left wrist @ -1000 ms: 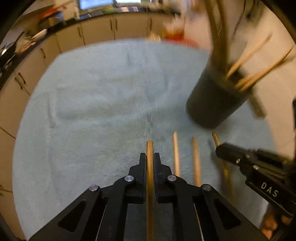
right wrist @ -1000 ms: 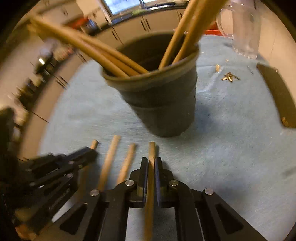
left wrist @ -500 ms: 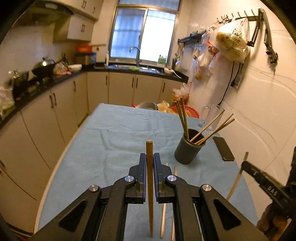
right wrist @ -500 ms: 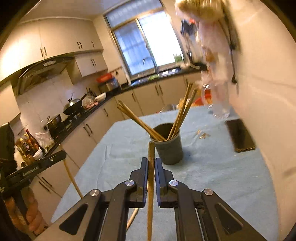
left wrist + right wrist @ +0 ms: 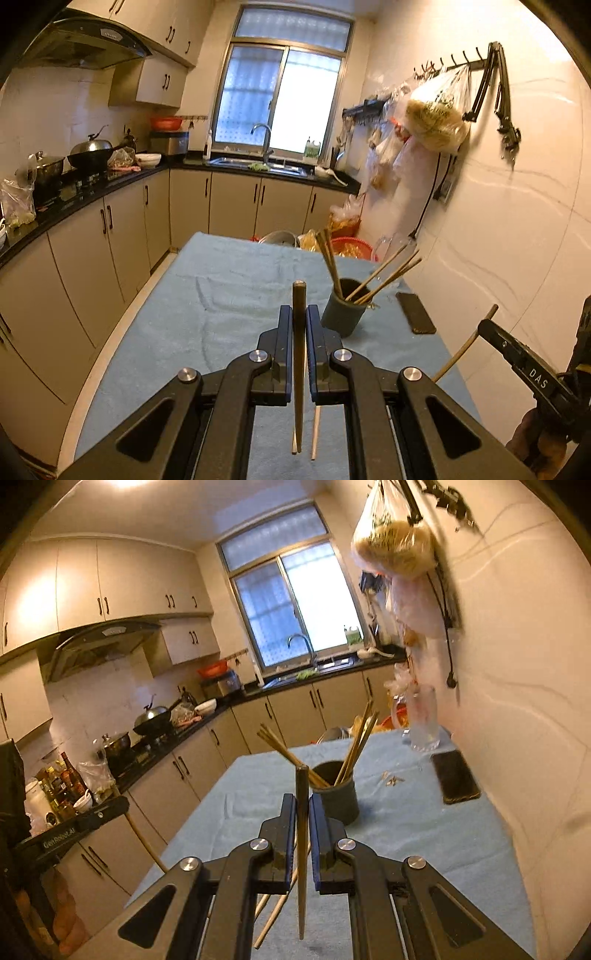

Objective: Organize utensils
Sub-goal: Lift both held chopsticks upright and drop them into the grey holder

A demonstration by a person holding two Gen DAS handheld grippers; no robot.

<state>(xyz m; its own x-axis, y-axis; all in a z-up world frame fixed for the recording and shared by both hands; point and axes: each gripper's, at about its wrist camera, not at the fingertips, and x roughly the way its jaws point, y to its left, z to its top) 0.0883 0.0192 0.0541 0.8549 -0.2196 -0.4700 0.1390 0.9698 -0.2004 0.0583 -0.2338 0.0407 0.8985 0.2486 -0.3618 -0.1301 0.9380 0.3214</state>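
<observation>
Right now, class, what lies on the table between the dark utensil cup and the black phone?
Only a few small scraps on the blue tablecloth lie between the cup and phone, clearest in the right wrist view.

Wooden chopsticks [image 5: 334, 264] stand in a matt dark cup [image 5: 342, 312] on soft blue cloth [image 5: 207, 295]; the phone [image 5: 455, 776] looks glossy.

Beige cabinets [image 5: 122, 236] — bright window [image 5: 284, 99] (daylit)

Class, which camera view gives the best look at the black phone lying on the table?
The right wrist view: the phone lies large and unobstructed by the wall, its whole outline clear beside the dark cup. The left wrist view shows the same phone smaller, narrower and foreshortened, past the cup.
</observation>
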